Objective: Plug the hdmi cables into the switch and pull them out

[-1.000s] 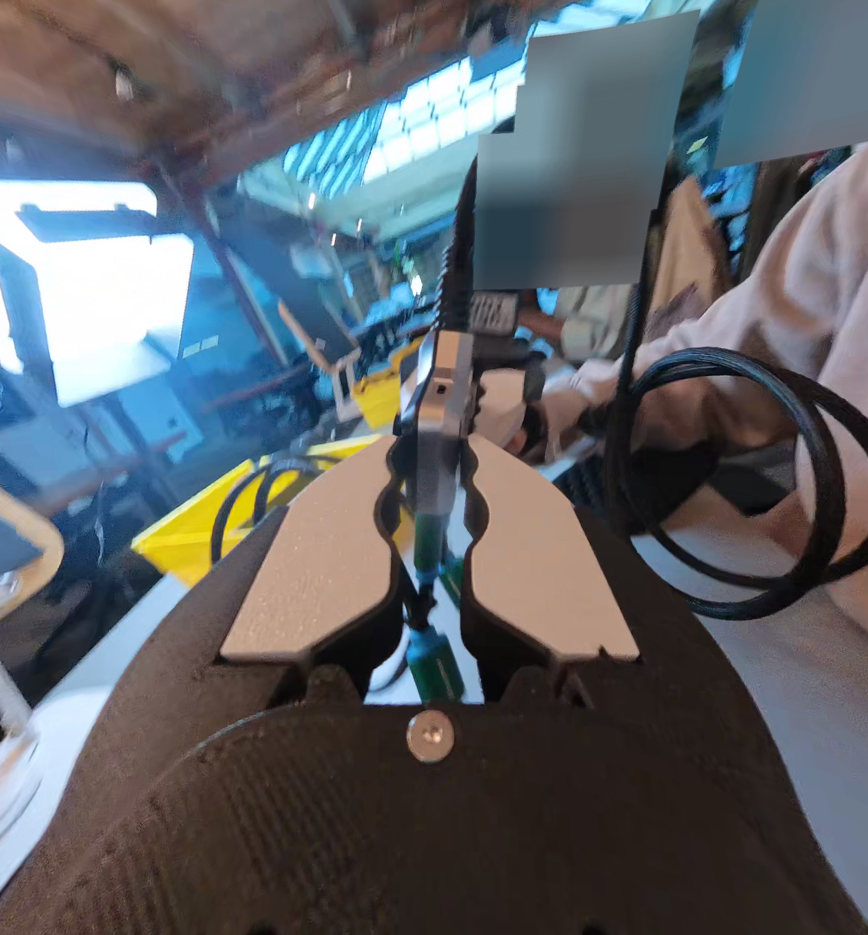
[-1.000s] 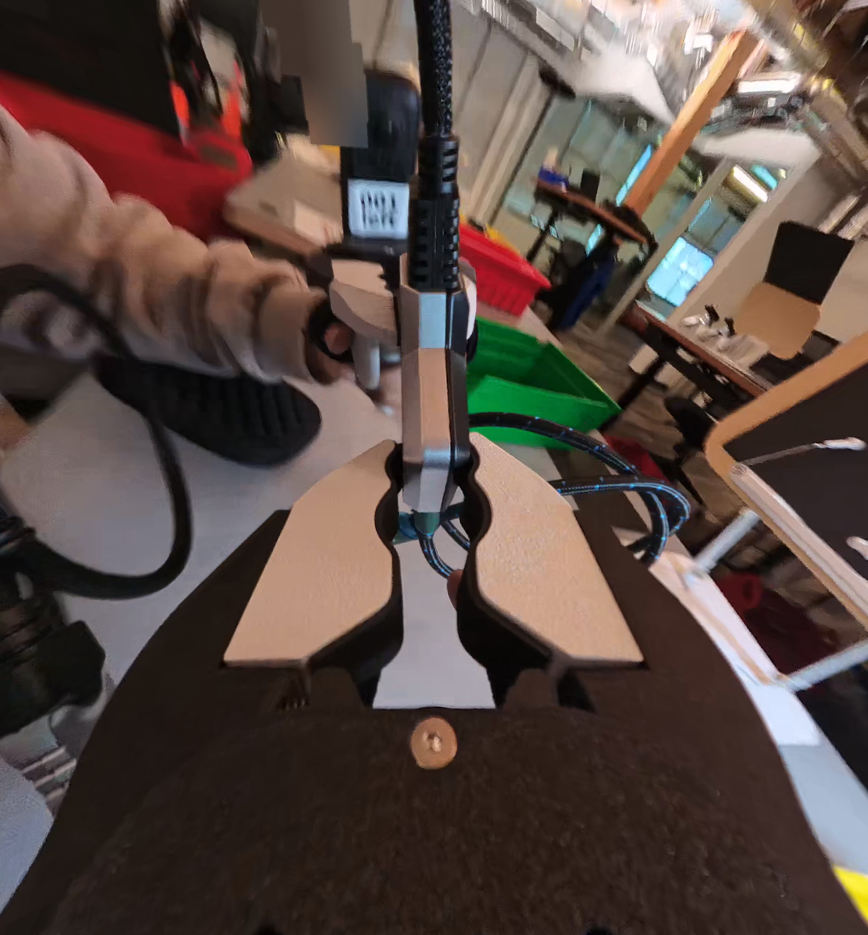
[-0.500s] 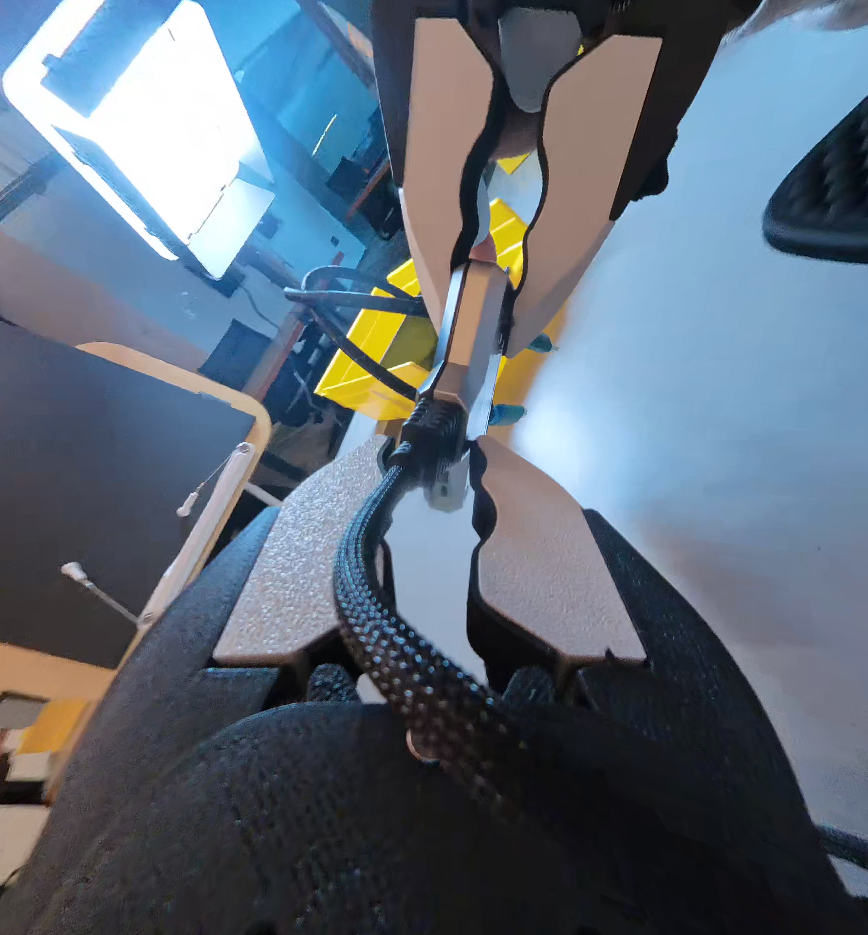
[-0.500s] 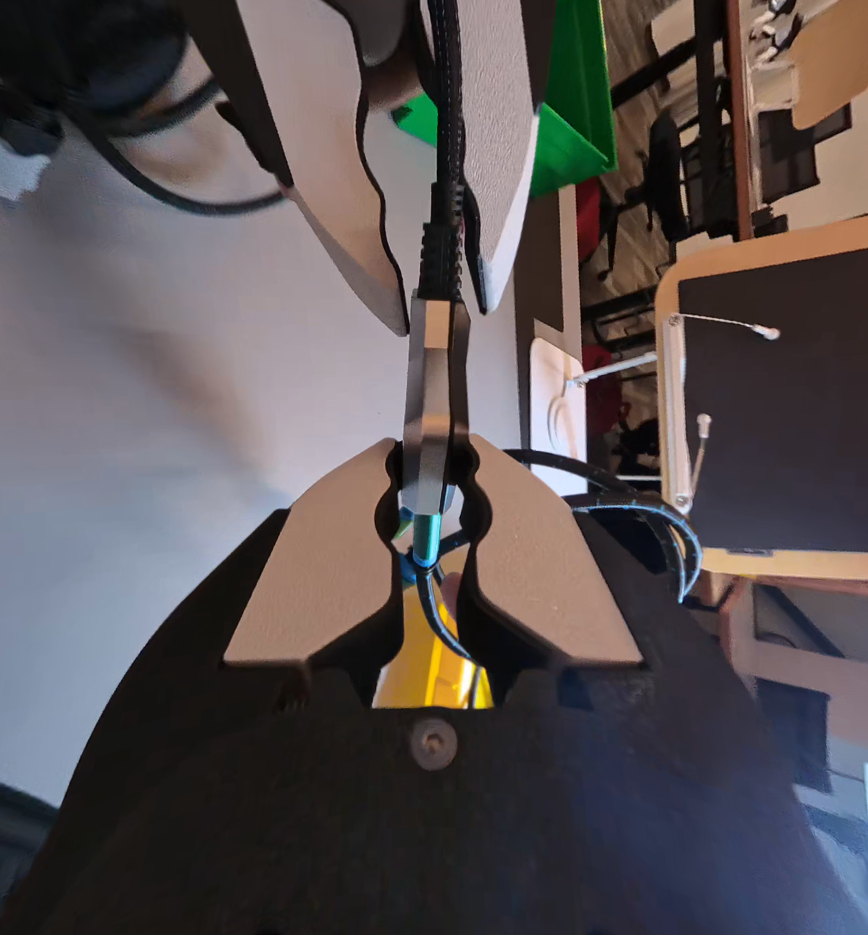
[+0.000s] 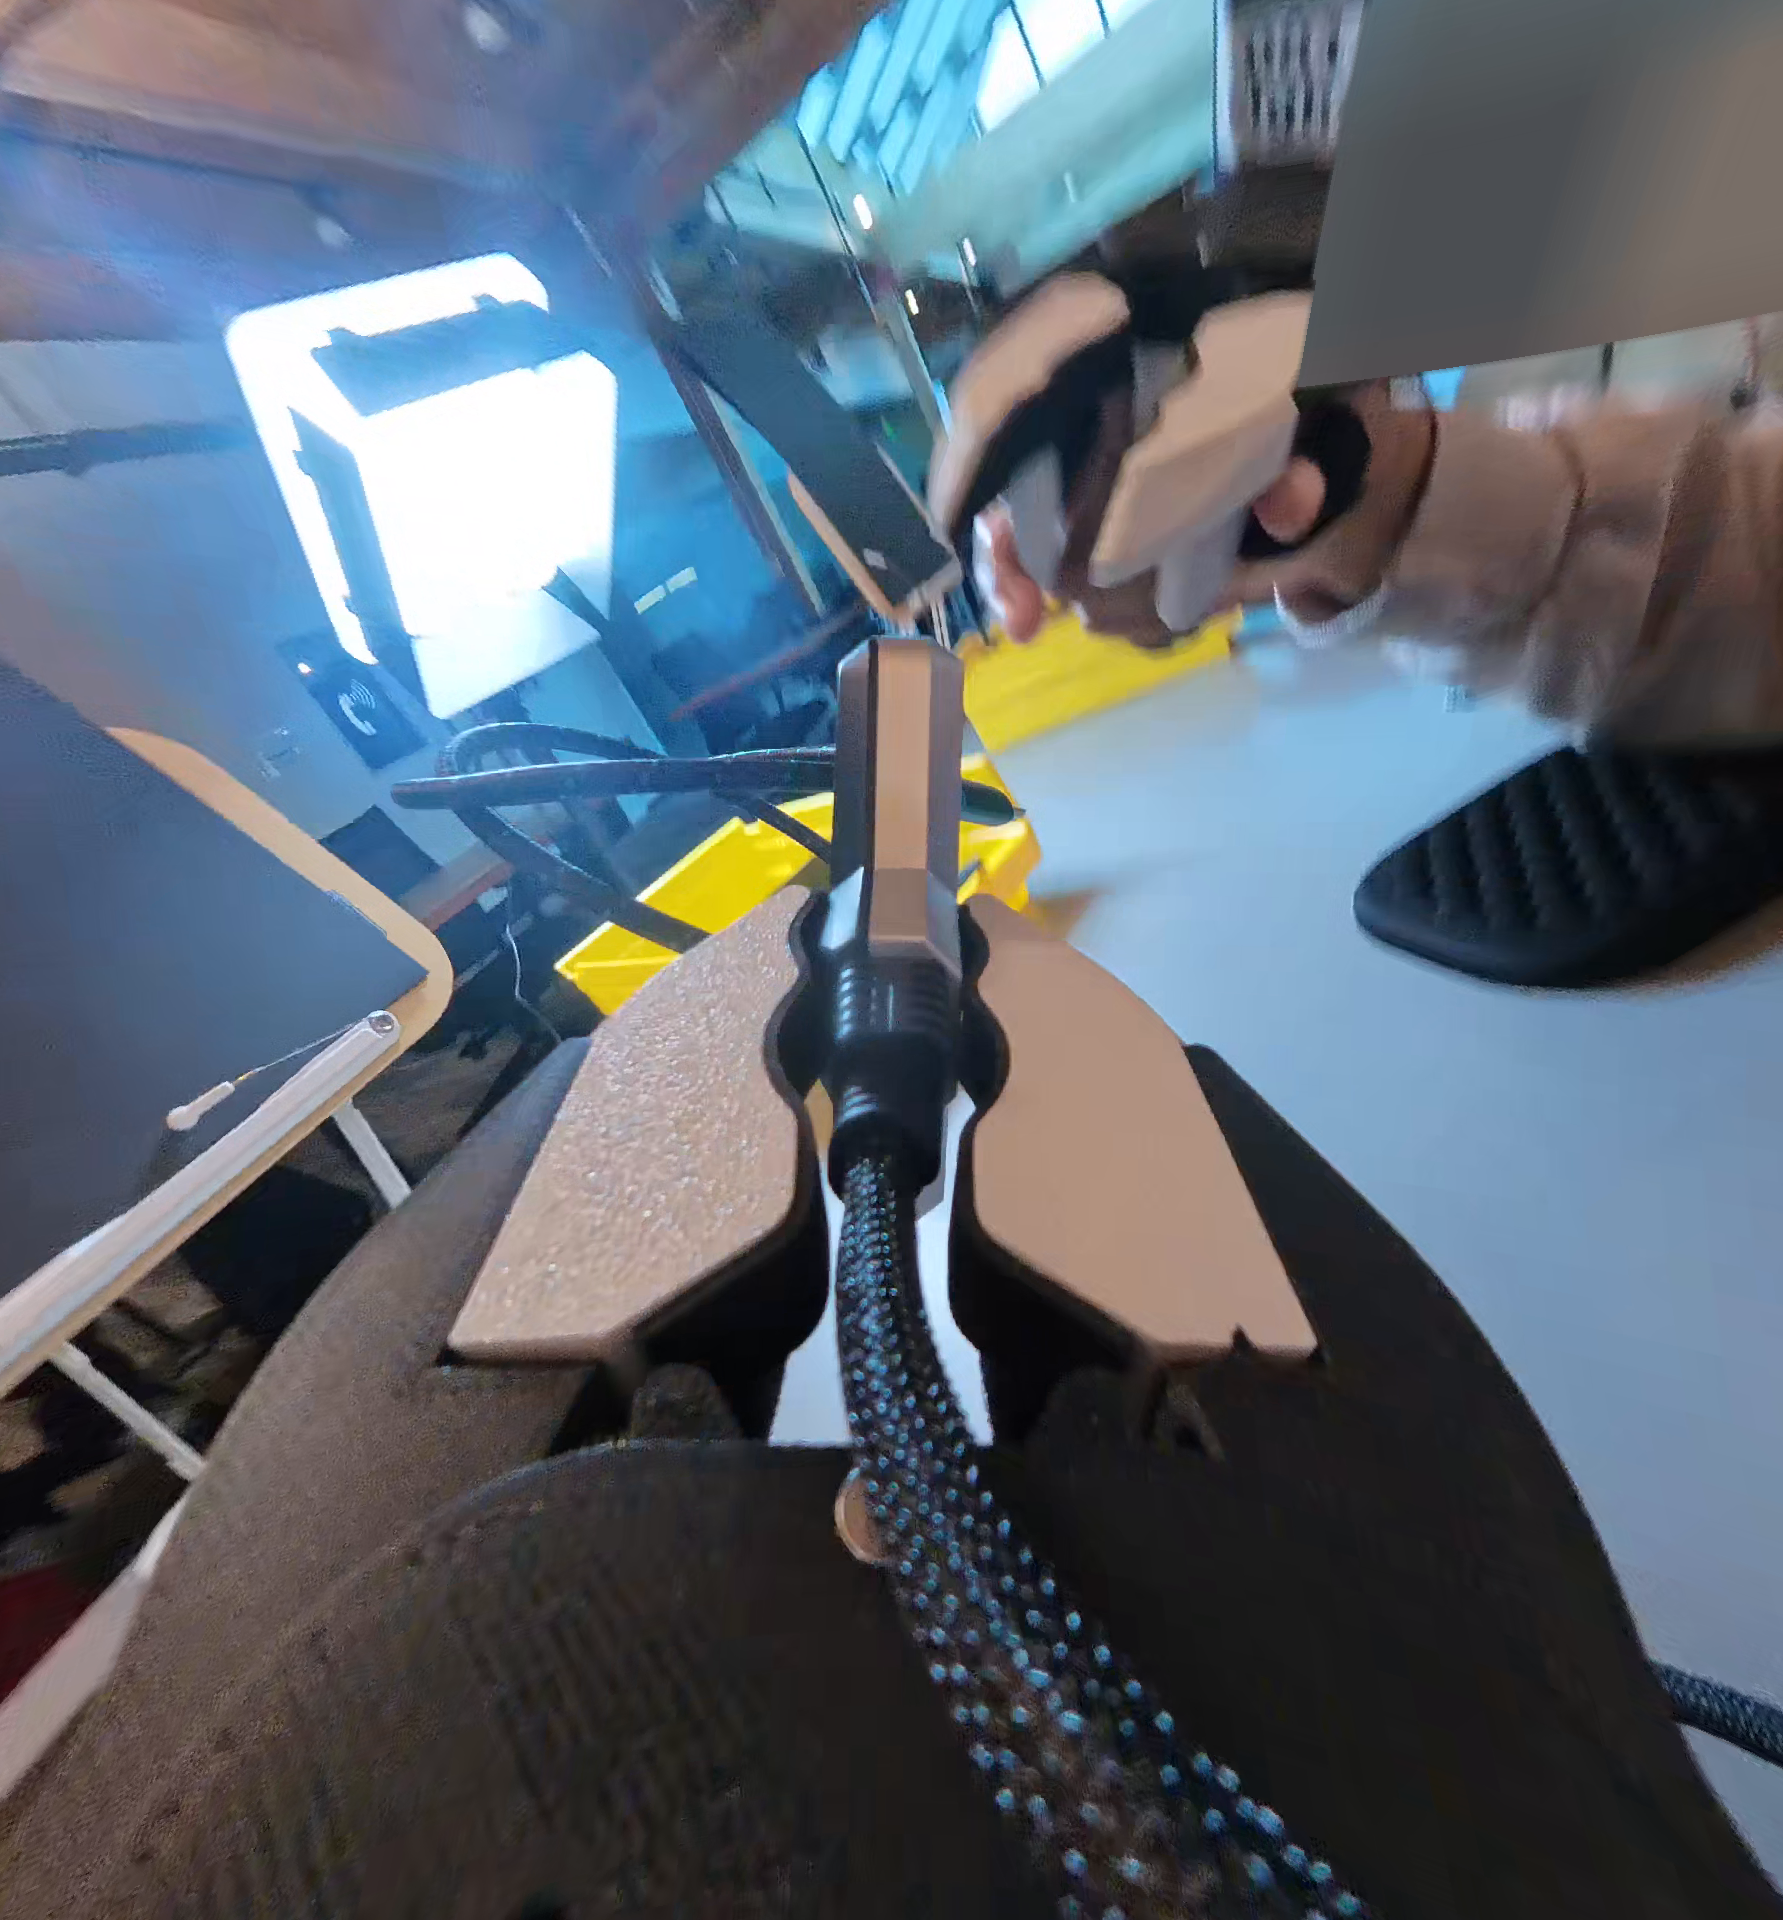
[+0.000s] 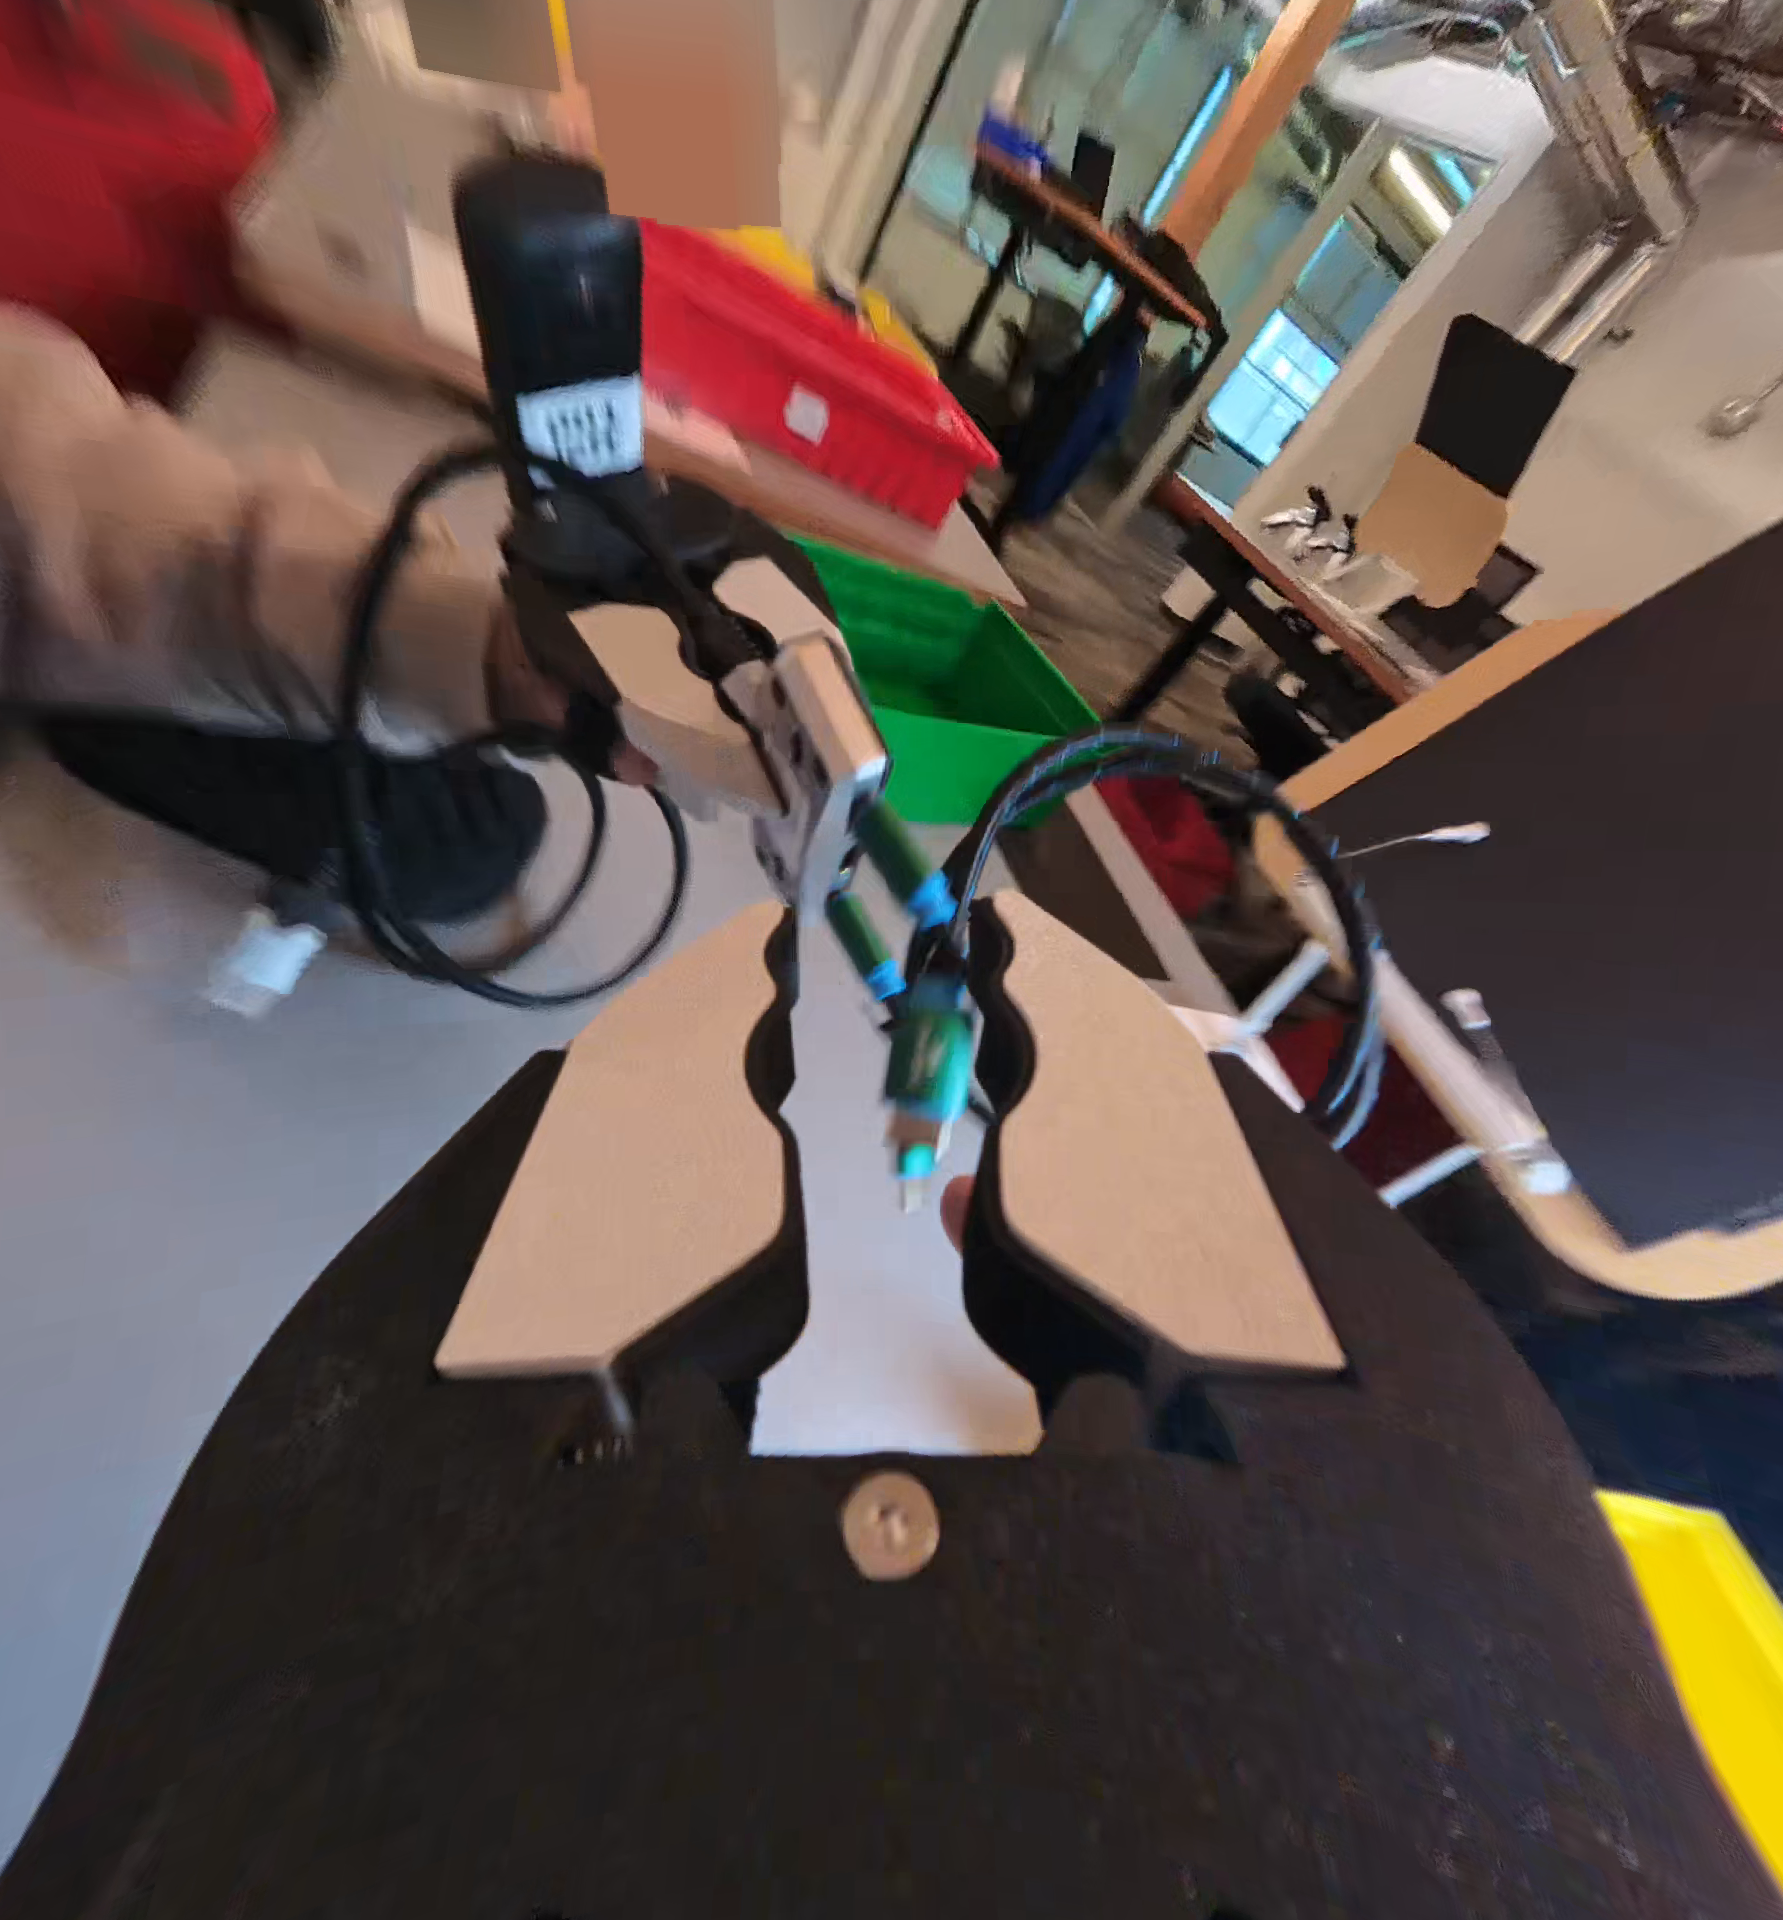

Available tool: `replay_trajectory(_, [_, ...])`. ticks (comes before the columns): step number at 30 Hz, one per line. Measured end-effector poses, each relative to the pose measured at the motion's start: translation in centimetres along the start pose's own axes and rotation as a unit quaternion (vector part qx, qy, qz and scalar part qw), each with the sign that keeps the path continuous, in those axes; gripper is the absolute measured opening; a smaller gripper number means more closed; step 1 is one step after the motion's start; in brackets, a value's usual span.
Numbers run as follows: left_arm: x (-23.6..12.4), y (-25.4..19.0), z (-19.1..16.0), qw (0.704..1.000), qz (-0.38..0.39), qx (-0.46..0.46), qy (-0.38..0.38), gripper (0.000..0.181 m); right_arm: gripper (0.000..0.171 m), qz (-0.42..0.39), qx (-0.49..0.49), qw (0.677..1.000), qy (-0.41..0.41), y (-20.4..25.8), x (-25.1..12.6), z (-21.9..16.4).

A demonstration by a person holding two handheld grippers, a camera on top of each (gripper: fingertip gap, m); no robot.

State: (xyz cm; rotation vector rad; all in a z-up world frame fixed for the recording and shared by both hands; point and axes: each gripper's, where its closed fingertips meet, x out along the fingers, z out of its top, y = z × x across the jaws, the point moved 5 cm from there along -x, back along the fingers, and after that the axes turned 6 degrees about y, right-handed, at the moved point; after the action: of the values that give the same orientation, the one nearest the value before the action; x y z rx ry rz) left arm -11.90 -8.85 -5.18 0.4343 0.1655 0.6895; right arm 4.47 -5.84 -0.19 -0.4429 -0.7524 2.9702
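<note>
Left gripper (image 5: 882, 971) clamps silver metal switch (image 5: 892, 774), braided black cable (image 5: 928, 1455) trailing; right gripper (image 6: 887, 935) parted, empty.

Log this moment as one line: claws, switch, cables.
left claw: shut on switch | right claw: open | two green plugs: in switch | loose green plug: hanging inside right claw

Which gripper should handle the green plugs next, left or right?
Right, probably. The right gripper is open, with a loose green plug between its fingers; the left gripper is shut on the switch.
</note>
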Motion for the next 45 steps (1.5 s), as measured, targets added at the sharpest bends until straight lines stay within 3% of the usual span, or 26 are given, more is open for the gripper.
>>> replay_trajectory(1, [-0.5, 0.5, 0.3, 0.999, 0.006, -0.026, -0.026, 0.023, 0.029, 0.021, 0.043, 0.999, -0.021, -0.1, -0.3, -0.6])
replay_trajectory(7, [-1.0, 1.6, 3.1, 0.975, 0.010, -0.138, -0.172, 0.023, 0.047, 0.091, 0.247, 0.961, -0.085, 1.7, 4.7, -5.8])
replay_trajectory(11, [0.2, 0.2, 3.6, 0.958, -0.011, -0.190, -0.215, 0.023, 0.055, 0.104, 0.304, 0.922, -0.217, 1.4, 6.1, -3.6])
replay_trajectory(13, [1.1, -1.1, 3.0, 0.962, -0.035, -0.188, -0.193, 0.023, 0.046, 0.117, 0.276, 0.928, -0.222, 1.7, 6.4, -2.5])
replay_trajectory(15, [1.3, -1.9, 3.1, 0.963, -0.052, -0.179, -0.194, 0.023, 0.023, 0.149, 0.214, 0.939, -0.225, 2.6, 6.2, -2.6])
replay_trajectory(18, [1.4, -2.7, 3.1, 0.977, -0.093, -0.142, -0.125, 0.023, 0.020, 0.176, 0.186, 0.938, -0.233, 3.1, 5.4, -3.2])
replay_trajectory(23, [-0.2, -2.5, 0.5, 0.987, -0.131, -0.053, 0.073, 0.024, 0.019, 0.207, 0.170, 0.932, -0.242, 2.1, 3.0, -3.7])
replay_trajectory(25, [-1.8, 0.6, -2.1, 0.986, -0.046, -0.013, 0.159, 0.025, 0.019, 0.211, 0.173, 0.931, -0.244, 1.6, 2.1, -4.1])
replay_trajectory(27, [-3.3, 3.3, -3.1, 0.986, -0.007, -0.079, 0.147, 0.025, 0.019, 0.214, 0.169, 0.933, -0.234, 1.5, 1.8, -4.7])
replay_trajectory(29, [-4.2, 4.5, -1.3, 0.982, -0.021, -0.179, 0.055, 0.025, 0.019, 0.210, 0.144, 0.948, -0.190, 1.8, 2.4, -5.7])
replay_trajectory(31, [-4.2, 3.6, 1.2, 0.980, -0.061, -0.187, 0.001, 0.028, 0.020, 0.221, 0.134, 0.951, -0.167, 2.4, 3.2, -6.3])
replay_trajectory(35, [-1.2, -1.8, 2.6, 0.983, -0.141, -0.089, 0.082, 0.041, 0.019, 0.242, 0.119, 0.954, -0.134, 3.8, 5.2, -7.0])
replay_trajectory(41, [2.4, -5.7, -1.1, 0.966, -0.163, -0.026, 0.200, 0.032, 0.019, 0.256, 0.124, 0.952, -0.113, 5.5, 7.3, -7.7])
replay_trajectory(43, [2.5, -5.2, -1.8, 0.966, -0.129, -0.009, 0.223, 0.026, 0.096, 0.230, 0.137, 0.958, -0.105, 5.2, 7.8, -8.2])
replay_trajectory(45, [2.5, -4.6, -2.1, 0.966, -0.104, 0.004, 0.237, 0.024, 0.074, 0.214, 0.148, 0.962, -0.088, 4.6, 8.2, -8.5])
